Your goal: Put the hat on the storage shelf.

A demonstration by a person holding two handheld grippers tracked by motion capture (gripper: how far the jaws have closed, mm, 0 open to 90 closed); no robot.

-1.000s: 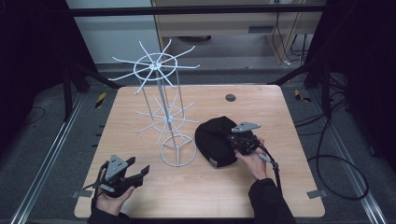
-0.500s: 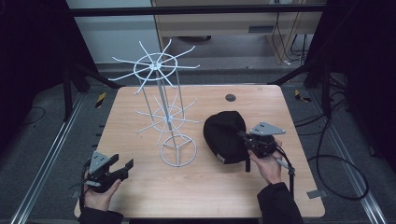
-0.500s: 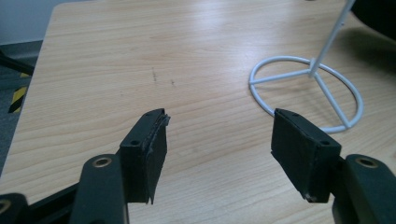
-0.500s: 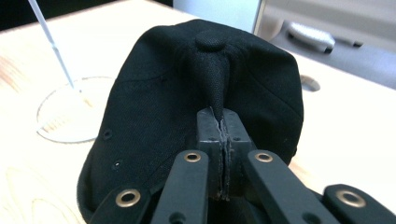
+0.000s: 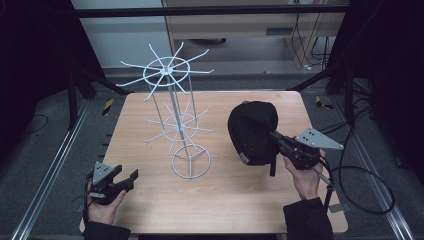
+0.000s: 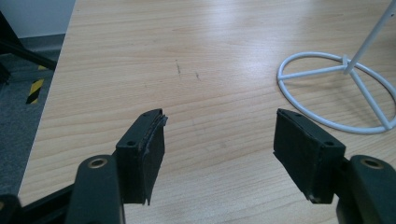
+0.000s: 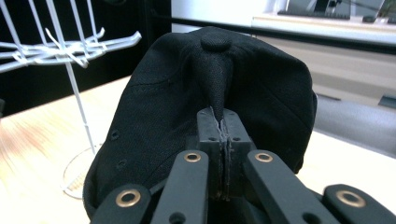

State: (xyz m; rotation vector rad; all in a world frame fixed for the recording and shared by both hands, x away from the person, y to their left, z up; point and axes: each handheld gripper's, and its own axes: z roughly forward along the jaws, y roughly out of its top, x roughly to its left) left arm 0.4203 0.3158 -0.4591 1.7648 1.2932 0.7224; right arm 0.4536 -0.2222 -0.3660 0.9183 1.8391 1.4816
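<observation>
- The right gripper (image 5: 274, 135) is pressed together on a fold of fabric at the crown of the black cap (image 5: 252, 131); in the right gripper view the pinch (image 7: 219, 122) sits just below the top button, and the cap hangs in front of the jaws, lifted clear of the surface (image 5: 225, 200).
- The white wire rack (image 5: 172, 107) stands to the left of the cap in the high view, near the middle of the surface; its upper ring of hooks spreads higher than the cap, its lower ring at about the cap's level; so the coming move looks to run leftward and somewhat up from the right gripper towards a hook.
- The cap's long axis runs roughly away from the person, its back strap dangling beneath.
- The left gripper (image 5: 125, 178) is spread with nothing between its jaws, low over the near left corner; it lies nearer the rack's ring base (image 6: 336, 91) than the cap; the right hand is plainly the one nearer the cap.
</observation>
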